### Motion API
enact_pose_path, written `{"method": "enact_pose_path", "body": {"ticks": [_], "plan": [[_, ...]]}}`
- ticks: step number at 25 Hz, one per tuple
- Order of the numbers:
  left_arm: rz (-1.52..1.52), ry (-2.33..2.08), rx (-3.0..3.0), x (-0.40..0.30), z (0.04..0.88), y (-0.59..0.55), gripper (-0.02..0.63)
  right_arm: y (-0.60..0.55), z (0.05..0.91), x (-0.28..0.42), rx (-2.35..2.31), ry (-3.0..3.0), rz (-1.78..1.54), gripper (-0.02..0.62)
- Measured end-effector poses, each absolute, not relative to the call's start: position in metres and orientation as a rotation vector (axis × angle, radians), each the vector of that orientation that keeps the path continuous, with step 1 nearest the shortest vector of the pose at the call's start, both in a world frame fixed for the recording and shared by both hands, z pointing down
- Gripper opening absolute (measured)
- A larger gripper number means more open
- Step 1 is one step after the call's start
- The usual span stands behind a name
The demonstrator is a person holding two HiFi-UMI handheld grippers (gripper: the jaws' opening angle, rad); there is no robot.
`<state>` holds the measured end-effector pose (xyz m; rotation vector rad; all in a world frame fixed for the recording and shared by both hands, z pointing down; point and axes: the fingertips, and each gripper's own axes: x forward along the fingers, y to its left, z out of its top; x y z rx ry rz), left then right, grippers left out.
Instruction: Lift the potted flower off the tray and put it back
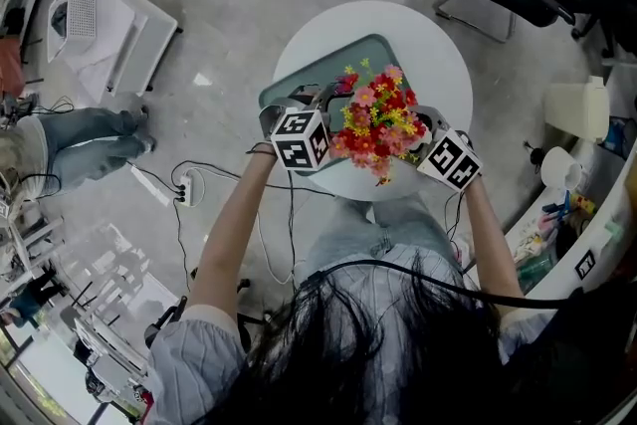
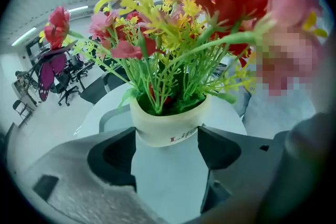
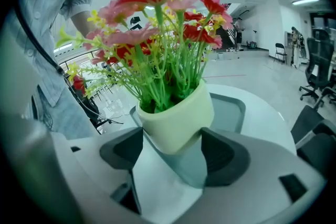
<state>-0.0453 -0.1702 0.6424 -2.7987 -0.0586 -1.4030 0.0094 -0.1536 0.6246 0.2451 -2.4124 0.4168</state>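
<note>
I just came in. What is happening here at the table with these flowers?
A person grips the potted flower with the left gripper and the right gripper, the jaws of both pressed on its sides. It seems lifted and slightly tilted above the round table, on the person's side of the grey-green tray.

The right gripper (image 3: 172,139) has its dark jaws pressed on either side of a pale cream plastic pot (image 3: 176,115), which sits tilted between them. Red, pink and yellow artificial flowers (image 3: 157,34) rise from it. Behind lies a grey-green rectangular tray (image 3: 233,107) on a round white table (image 3: 265,120). Black office chairs (image 3: 317,71) stand far right.
</note>
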Motion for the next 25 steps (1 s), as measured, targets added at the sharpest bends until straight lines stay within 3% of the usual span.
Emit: {"method": "enact_pose_path", "body": {"ticks": [25], "plan": [[-1.416, -0.058, -2.74, -0.056, 0.608, -0.099, 0.356, -0.081, 0.591, -0.001, 0.273, -2.423, 0.374, 0.339]]}}
